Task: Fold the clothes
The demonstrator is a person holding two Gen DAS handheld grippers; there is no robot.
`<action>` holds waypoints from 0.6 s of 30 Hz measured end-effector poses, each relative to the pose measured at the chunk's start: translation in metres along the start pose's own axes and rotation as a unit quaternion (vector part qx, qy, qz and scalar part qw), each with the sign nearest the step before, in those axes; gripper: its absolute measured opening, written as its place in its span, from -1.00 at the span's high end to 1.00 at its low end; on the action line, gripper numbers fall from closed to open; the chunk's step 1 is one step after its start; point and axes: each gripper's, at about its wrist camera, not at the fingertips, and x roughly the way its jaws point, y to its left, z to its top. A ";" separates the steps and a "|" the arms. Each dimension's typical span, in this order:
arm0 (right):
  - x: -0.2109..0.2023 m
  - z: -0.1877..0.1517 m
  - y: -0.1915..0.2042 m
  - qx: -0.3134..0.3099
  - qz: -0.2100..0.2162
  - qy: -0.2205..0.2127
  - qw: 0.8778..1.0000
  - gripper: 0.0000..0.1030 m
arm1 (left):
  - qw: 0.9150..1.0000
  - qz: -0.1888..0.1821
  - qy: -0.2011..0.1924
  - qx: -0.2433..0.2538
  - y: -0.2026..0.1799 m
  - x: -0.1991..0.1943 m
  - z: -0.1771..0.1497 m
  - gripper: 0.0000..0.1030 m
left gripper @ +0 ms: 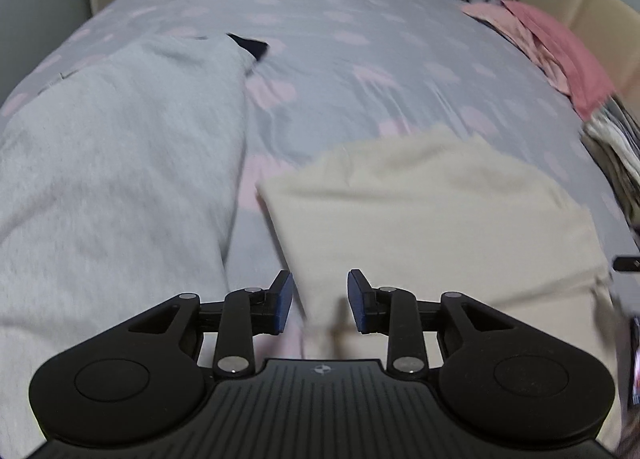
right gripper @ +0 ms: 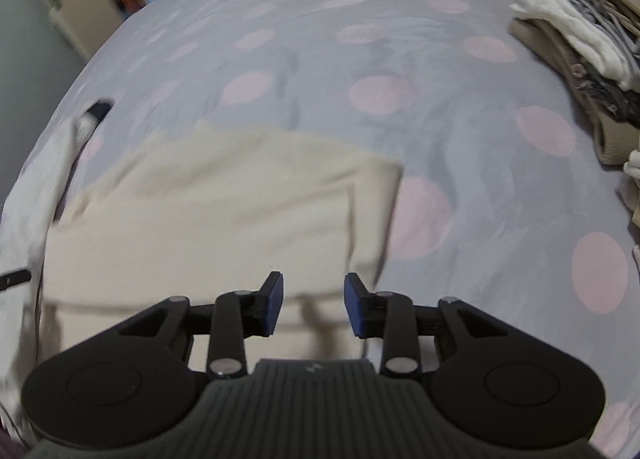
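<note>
A cream garment (left gripper: 432, 215) lies folded flat on the grey bed cover with pink dots (left gripper: 340, 59). It also shows in the right wrist view (right gripper: 208, 215). My left gripper (left gripper: 320, 301) is open and empty, hovering over the garment's near left edge. My right gripper (right gripper: 314, 303) is open and empty, over the garment's near right part. A light grey garment (left gripper: 116, 163) with a dark navy collar lies to the left, and shows at the left edge of the right wrist view (right gripper: 36, 187).
A pile of pink clothes (left gripper: 552, 51) lies at the far right of the bed. A stack of folded clothes (right gripper: 580, 59) sits at the right edge. A door (right gripper: 36, 27) and shelves stand beyond the bed on the left.
</note>
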 end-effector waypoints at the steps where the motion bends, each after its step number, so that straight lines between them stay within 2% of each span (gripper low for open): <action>1: -0.001 -0.005 0.002 -0.006 0.002 0.006 1.000 0.28 | 1.000 -0.006 0.008 0.004 -0.002 -0.002 -0.006 0.44; 3: -0.003 -0.016 0.004 -0.017 0.003 0.020 1.000 0.26 | 0.999 -0.018 0.026 0.012 -0.005 -0.006 -0.017 0.38; 5: -0.004 -0.028 0.005 -0.027 0.003 0.034 0.999 0.24 | 0.998 -0.023 0.044 0.028 -0.010 -0.008 -0.031 0.20; 7: -0.005 -0.040 0.005 -0.039 -0.003 0.048 0.998 0.14 | 0.996 -0.023 0.067 0.044 -0.013 -0.008 -0.045 0.19; 9: -0.004 -0.052 0.003 -0.045 -0.007 0.067 0.997 0.12 | 0.994 -0.019 0.093 0.057 -0.016 -0.006 -0.060 0.19; 15: -0.003 -0.087 -0.001 -0.061 -0.012 0.112 0.992 0.08 | 0.987 -0.014 0.148 0.055 -0.014 -0.002 -0.097 0.12; 18: -0.005 -0.104 0.001 -0.069 -0.007 0.128 0.989 0.08 | 0.985 -0.014 0.161 0.054 -0.014 -0.005 -0.112 0.11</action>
